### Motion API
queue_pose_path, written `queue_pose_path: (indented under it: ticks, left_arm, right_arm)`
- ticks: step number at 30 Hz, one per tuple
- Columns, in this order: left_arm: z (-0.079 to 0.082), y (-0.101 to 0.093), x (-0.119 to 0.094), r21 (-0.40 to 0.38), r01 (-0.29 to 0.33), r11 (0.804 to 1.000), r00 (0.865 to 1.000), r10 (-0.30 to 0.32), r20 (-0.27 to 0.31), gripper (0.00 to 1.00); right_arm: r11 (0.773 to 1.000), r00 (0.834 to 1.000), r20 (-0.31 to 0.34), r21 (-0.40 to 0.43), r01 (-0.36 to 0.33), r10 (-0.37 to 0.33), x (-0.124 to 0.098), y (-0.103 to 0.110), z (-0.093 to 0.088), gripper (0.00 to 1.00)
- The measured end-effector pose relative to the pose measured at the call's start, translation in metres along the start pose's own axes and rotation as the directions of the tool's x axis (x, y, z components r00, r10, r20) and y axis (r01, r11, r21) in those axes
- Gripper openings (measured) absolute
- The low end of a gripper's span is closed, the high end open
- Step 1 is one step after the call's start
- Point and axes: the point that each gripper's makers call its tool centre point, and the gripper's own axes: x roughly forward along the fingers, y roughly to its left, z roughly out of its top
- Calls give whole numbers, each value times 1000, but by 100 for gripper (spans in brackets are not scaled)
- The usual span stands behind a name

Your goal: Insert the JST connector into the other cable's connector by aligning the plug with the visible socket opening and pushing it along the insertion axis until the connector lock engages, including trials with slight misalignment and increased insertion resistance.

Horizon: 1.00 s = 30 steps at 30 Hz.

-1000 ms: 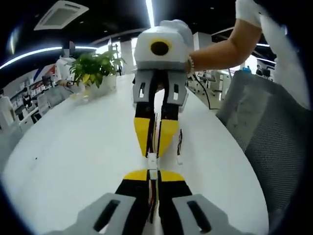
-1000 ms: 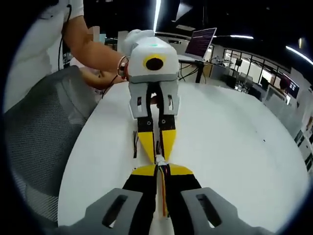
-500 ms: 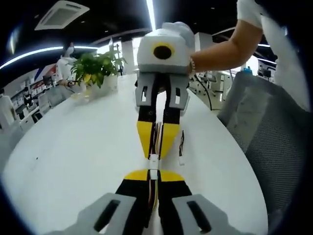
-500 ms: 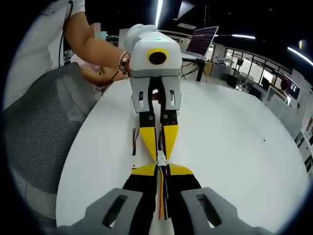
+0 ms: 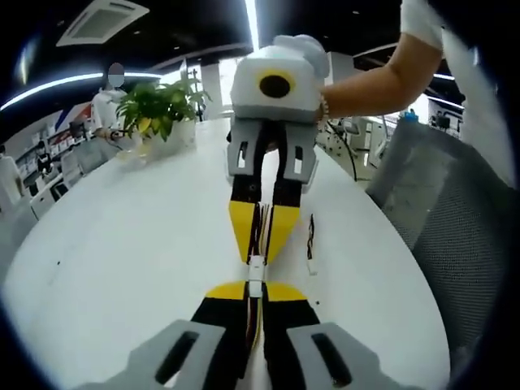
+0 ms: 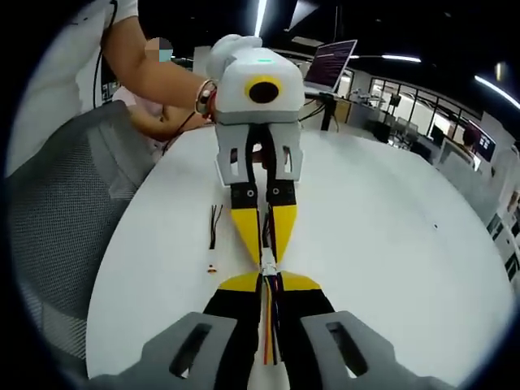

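Just below the centre of the left gripper view sits the small white JST connector (image 5: pixel 255 266), pinched between two sets of yellow tips that meet nose to nose; the right gripper view shows the same joint (image 6: pixel 268 266) at about the same spot in the frame. It looks like a tiny, light, hard plastic shell, probably slippery and easy to twist out of line, with a thin lock tab that could crack under a skewed push, so hold is best taken on the flat sides of each housing, close behind the mating face. The thin coloured wires (image 6: pixel 269 325) running back between the jaws are soft and should not bear the pushing force. The left gripper (image 5: pixel 256 291) is clamped on its cable just behind the connector, and the right gripper (image 6: pixel 268 280) is likewise clenched on its wired half. Whether the lock has engaged cannot be told. A spare cable (image 5: pixel 309 244) lies loose on the white table (image 5: pixel 122 244) right of the joint, and a potted plant (image 5: pixel 158 110) stands at upper left.
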Motion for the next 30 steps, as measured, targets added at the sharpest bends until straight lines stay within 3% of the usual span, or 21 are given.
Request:
queue_pose_path:
  ticks: [18, 30]
  left_arm:
    - [-12, 14, 12, -39, 11, 999, 1000, -11, -10, 0]
    - [-19, 12, 18, -58, 28, 998, 999, -29, -16, 0]
  right_arm:
    - [999, 1000, 20, 48, -6, 5, 8, -15, -15, 4]
    - [998, 1000, 11, 66, -18, 17, 14, -13, -23, 4]
